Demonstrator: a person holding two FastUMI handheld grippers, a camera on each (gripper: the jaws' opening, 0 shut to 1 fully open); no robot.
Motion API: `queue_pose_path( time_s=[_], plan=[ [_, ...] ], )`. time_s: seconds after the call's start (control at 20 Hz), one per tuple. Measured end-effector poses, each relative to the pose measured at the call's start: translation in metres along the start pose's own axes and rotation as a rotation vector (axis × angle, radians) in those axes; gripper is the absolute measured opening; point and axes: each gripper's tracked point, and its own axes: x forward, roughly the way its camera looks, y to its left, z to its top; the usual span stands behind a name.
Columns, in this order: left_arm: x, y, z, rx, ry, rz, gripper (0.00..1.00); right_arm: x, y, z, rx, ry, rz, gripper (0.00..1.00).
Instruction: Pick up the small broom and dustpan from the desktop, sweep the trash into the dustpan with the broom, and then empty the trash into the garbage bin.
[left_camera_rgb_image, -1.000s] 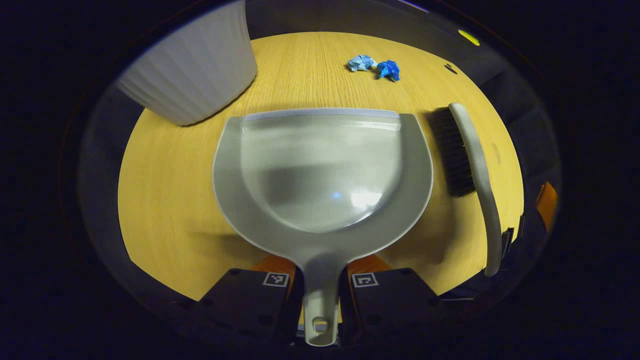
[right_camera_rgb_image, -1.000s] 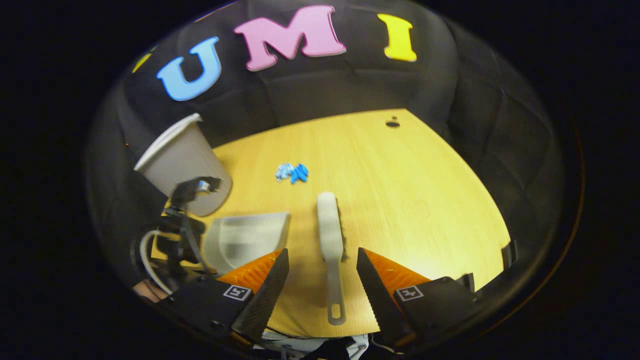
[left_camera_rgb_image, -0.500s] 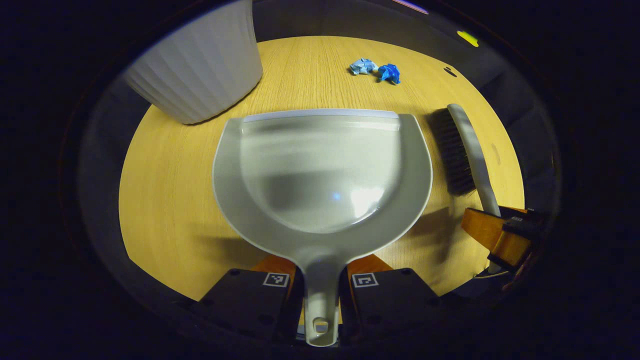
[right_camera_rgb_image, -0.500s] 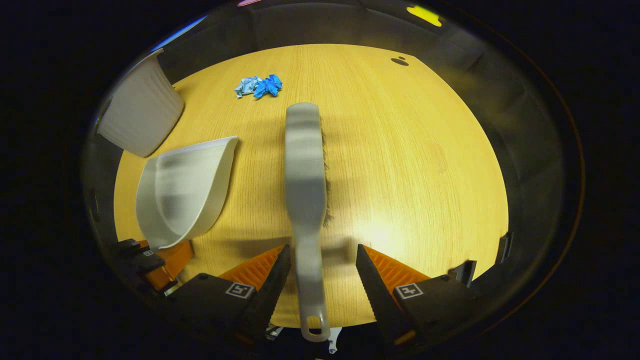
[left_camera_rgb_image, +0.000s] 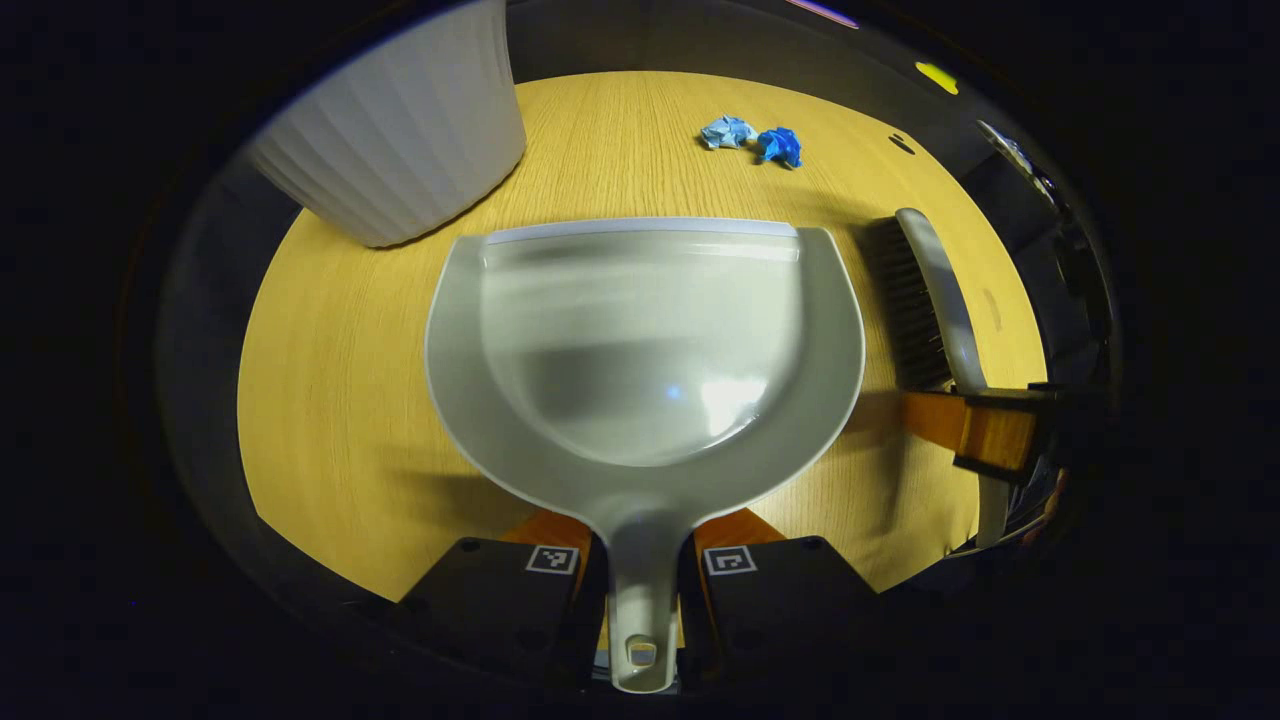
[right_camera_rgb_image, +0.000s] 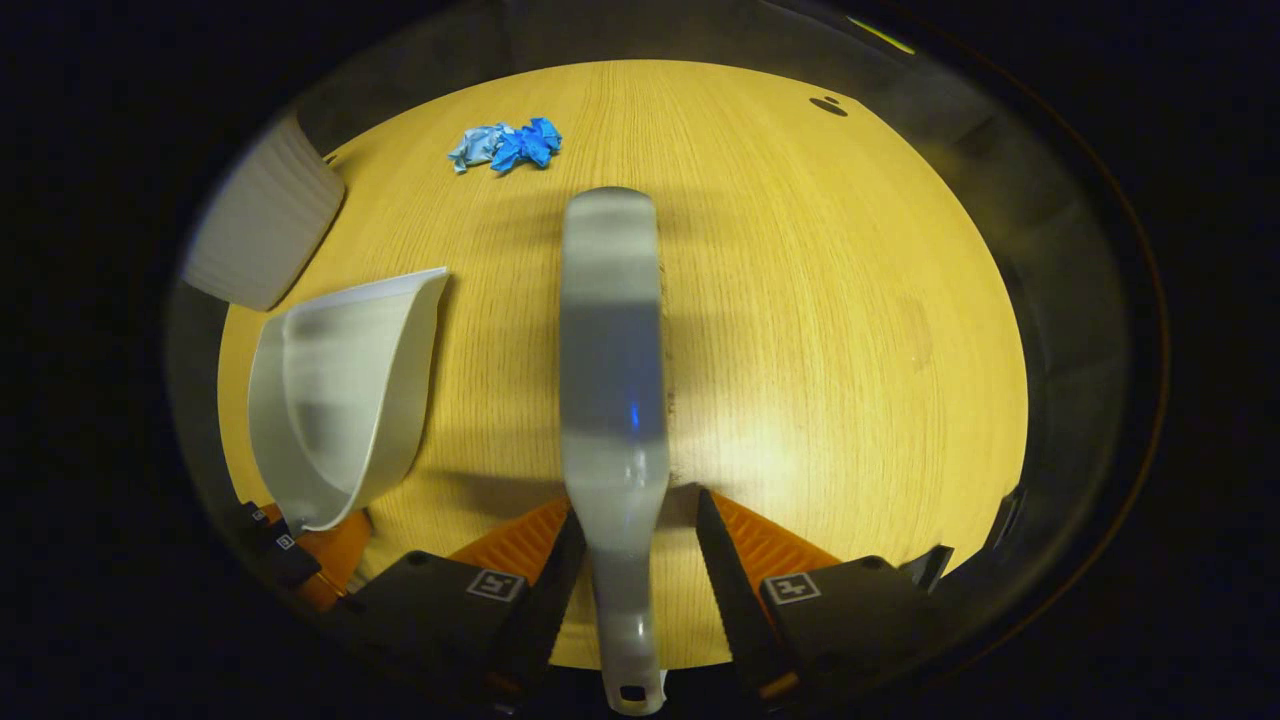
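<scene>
Right gripper (right_camera_rgb_image: 630, 560), advanced since earlier, now straddles the broom (right_camera_rgb_image: 612, 340) handle unclamped; left gripper (left_camera_rgb_image: 640, 580) is clamped on dustpan (left_camera_rgb_image: 645, 340); bin (left_camera_rgb_image: 400, 130) and trash (left_camera_rgb_image: 750, 140) lie beyond dustpan.

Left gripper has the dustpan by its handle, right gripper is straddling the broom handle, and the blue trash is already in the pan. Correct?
Not quite: the blue trash lies on the desktop beyond the dustpan, whose pan is empty, as the left gripper view shows. The left gripper does hold its handle, and the right gripper does straddle the broom handle.
</scene>
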Motion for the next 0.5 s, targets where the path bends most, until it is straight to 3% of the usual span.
queue_pose_path(
  time_s=[0.05, 0.1, 0.2, 0.3, 0.5],
  plan=[
    [0.0, 0.0, 0.0, 0.0, 0.003, 0.001, 0.29, 0.001, 0.0, 0.001, -0.007, 0.011, 0.009, 0.57],
    [0.0, 0.0, 0.001, 0.0, 0.007, 0.002, 0.29, 0.002, 0.005, -0.001, -0.023, 0.021, 0.041, 0.54],
    [0.0, 0.0, 0.001, 0.004, 0.014, 0.004, 0.29, -0.004, 0.009, -0.002, -0.039, 0.06, 0.098, 0.3],
    [0.0, 0.0, 0.001, 0.019, 0.022, 0.001, 0.29, -0.002, 0.005, 0.005, -0.069, 0.063, 0.122, 0.25],
    [0.0, 0.003, 0.001, 0.1, 0.05, -0.003, 0.29, -0.007, -0.011, 0.05, -0.172, 0.029, 0.118, 0.34]
  ],
)
